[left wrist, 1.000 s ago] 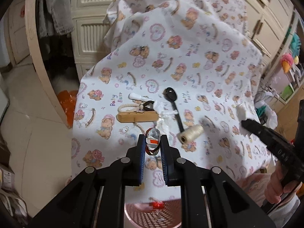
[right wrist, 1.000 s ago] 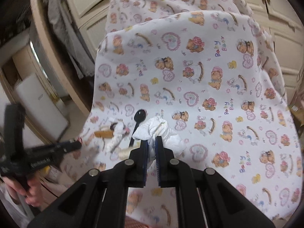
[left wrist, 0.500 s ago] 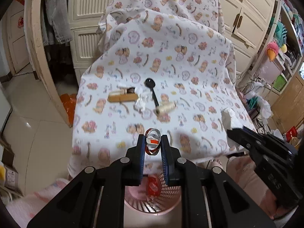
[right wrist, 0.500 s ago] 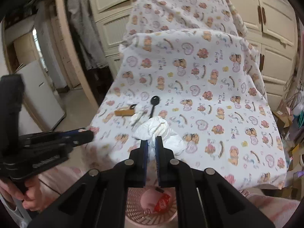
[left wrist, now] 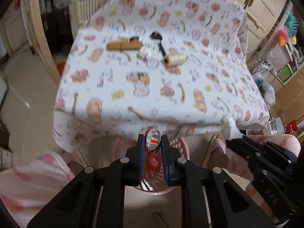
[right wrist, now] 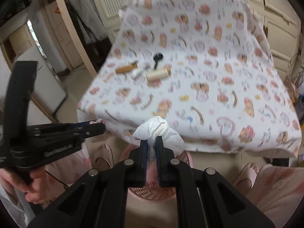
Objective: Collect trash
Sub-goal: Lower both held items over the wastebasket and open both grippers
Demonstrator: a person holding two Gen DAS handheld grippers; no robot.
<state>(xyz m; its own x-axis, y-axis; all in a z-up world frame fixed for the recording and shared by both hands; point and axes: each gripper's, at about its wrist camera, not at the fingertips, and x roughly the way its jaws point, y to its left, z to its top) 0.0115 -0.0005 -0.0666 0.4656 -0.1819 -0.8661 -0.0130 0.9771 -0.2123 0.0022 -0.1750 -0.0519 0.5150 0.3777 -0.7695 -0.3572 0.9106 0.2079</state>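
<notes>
The left claw (left wrist: 153,144) grips a crumpled red and silver wrapper (left wrist: 153,142) above a pink basket (left wrist: 181,144) on the floor, just off the near edge of the table (left wrist: 155,87). At right, the right claw (left wrist: 236,139) pinches a white tissue wad (left wrist: 229,126). Far on the table's printed cloth lie a wooden brush (left wrist: 123,45), a black spoon (left wrist: 158,39) and a twine spool (left wrist: 174,59).

Two hand-held grippers: the left hand-held gripper (left wrist: 153,144) and the right hand-held gripper (right wrist: 151,146). One pink basket (left wrist: 178,146) near. On the far table (left wrist: 171,95): one black spoon (left wrist: 158,39), one twine spool (left wrist: 174,59), one wooden brush (left wrist: 123,45).
</notes>
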